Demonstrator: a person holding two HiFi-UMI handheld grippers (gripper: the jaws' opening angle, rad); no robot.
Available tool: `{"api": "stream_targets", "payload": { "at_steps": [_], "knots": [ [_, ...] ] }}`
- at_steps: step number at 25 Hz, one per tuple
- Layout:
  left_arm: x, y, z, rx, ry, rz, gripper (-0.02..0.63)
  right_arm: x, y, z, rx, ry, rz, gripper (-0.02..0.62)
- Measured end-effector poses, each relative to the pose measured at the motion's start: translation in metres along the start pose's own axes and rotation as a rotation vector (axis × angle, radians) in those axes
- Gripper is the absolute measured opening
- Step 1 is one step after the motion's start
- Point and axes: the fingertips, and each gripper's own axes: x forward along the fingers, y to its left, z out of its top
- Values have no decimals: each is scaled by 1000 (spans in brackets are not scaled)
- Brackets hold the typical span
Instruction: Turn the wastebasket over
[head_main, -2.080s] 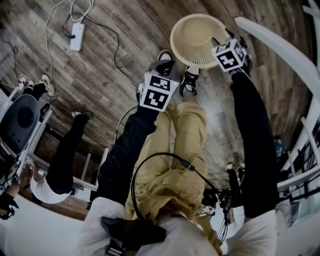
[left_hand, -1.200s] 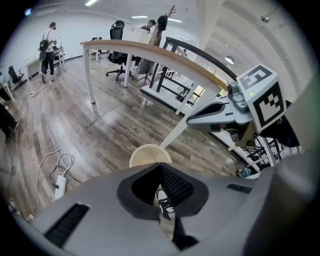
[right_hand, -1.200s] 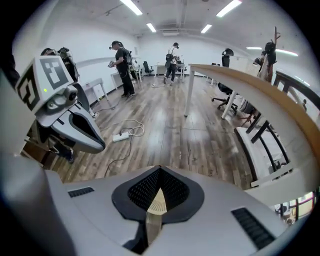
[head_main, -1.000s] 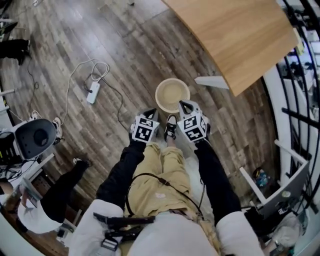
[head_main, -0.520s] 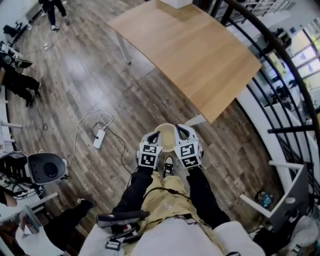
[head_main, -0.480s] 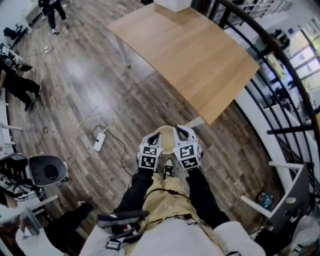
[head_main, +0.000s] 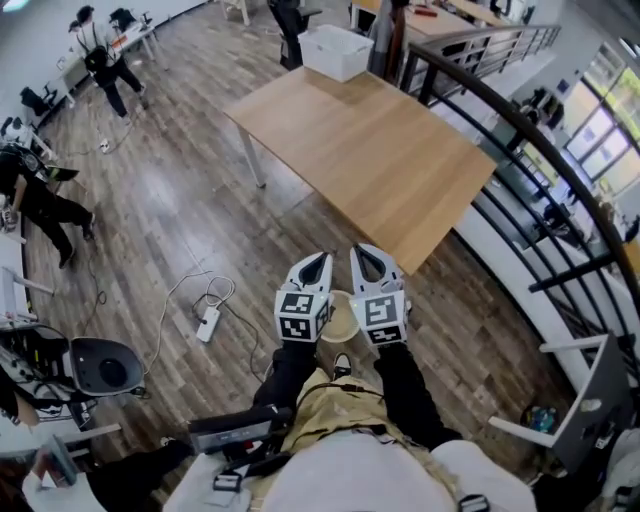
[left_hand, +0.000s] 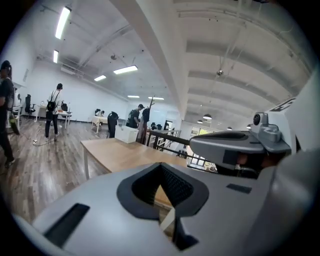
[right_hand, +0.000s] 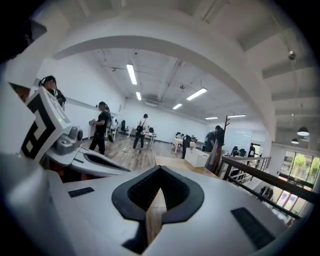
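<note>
The wastebasket (head_main: 339, 318) is a round cream mesh basket standing on the wood floor by the person's feet. It is partly hidden between and below the two grippers. My left gripper (head_main: 319, 262) and right gripper (head_main: 359, 254) are held up side by side, well above the basket and apart from it, pointing toward the table. In the left gripper view the left gripper (left_hand: 167, 221) has its jaws together with nothing in them. The right gripper (right_hand: 156, 210) is likewise shut and empty in its own view.
A wooden table (head_main: 370, 150) on white legs stands ahead, with a white bin (head_main: 335, 50) at its far end. A black railing (head_main: 545, 150) runs along the right. A power strip with cable (head_main: 208, 323) lies on the floor at left. People stand far left (head_main: 100, 50).
Both grippers have risen together from beside the basket on the floor. The head view has lifted, so the table and room show. The basket stays on the floor.
</note>
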Motion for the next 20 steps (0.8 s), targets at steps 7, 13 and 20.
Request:
{"api": "stream_targets", "payload": {
  "at_steps": [7,13,20],
  "knots": [
    [-19,-20,72,82,-131,-30,2,-15,-17,80,24,-168,-41,20],
    [-29,-18,116,135,-215,-7,2,-22,-24,123,25,-270,-60,20],
    [-44,-19,165,188,-316,11,2,-27,-27,157,17,-381,-56,20]
  ]
}}
